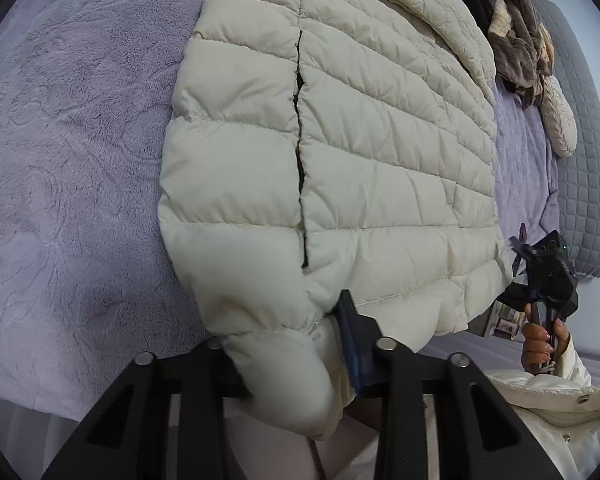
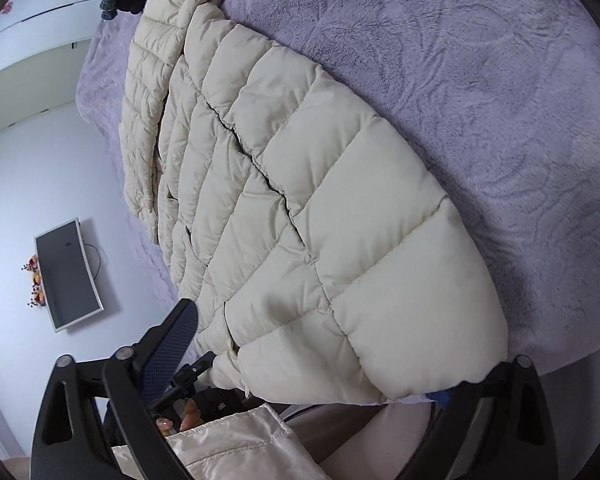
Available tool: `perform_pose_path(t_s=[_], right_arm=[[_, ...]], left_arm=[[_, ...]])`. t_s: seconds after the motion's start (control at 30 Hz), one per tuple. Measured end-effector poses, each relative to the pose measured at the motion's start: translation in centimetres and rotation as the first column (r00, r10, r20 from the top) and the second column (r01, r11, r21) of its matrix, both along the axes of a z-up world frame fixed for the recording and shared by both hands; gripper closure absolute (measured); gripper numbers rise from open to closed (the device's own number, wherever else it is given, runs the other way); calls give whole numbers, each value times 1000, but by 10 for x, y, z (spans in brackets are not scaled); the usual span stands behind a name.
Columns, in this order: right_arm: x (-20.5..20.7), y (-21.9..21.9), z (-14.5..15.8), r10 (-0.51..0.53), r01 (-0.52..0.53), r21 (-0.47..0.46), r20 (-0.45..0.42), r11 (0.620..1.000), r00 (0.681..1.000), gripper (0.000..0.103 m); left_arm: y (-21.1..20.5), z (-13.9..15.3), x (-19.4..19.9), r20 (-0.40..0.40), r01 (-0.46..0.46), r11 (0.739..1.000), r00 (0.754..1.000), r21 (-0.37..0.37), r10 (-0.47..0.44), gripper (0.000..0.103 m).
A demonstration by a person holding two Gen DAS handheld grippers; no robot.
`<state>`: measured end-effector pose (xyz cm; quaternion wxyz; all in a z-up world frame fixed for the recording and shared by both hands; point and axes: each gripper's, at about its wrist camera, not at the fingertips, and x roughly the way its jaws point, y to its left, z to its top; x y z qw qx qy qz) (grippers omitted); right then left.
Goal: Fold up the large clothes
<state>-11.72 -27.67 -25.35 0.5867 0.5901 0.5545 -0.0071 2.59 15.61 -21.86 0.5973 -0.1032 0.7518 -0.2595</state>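
Now Both Hems Are Being Taken Up

Seemingly ready for a lengthwise fold, the cream puffer jacket (image 1: 340,152) lies flat on the lavender bed (image 1: 60,160), front closed and one sleeve folded across its chest. The left gripper (image 1: 300,356) is clenched on the hem corner near the bed's edge. The right gripper (image 2: 312,364) straddles the opposite hem corner, jaws apart and not yet pinching. Holding both corners would let the person lift the hem evenly. No containers show; a bundle of other clothes (image 1: 516,40) waits beyond.
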Motion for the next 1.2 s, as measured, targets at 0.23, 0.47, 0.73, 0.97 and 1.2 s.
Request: perform_pose_path(t_s=[0.23, 0.47, 0.73, 0.97, 1.2], right_arm=[[7, 1, 16, 5, -6, 13, 75, 1000, 997, 90], [36, -7, 60, 19, -24, 19, 231, 1000, 973, 92], [92, -17, 110, 32, -27, -21, 376, 999, 926, 92], [159, -26, 138, 90, -60, -80, 459, 995, 884, 92], [237, -42, 131, 113, -53, -145, 445, 988, 889, 92]], left_arm=[[11, 23, 10, -4, -55, 991, 999, -123, 55, 87], [25, 63, 39, 48, -123, 964, 989, -237, 138, 87], [25, 115, 99, 173, -180, 918, 952, -354, 253, 87], [10, 132, 157, 249, -210, 902, 915, -378, 318, 87], [-1, 114, 214, 280, -234, 904, 897, -357, 343, 87]])
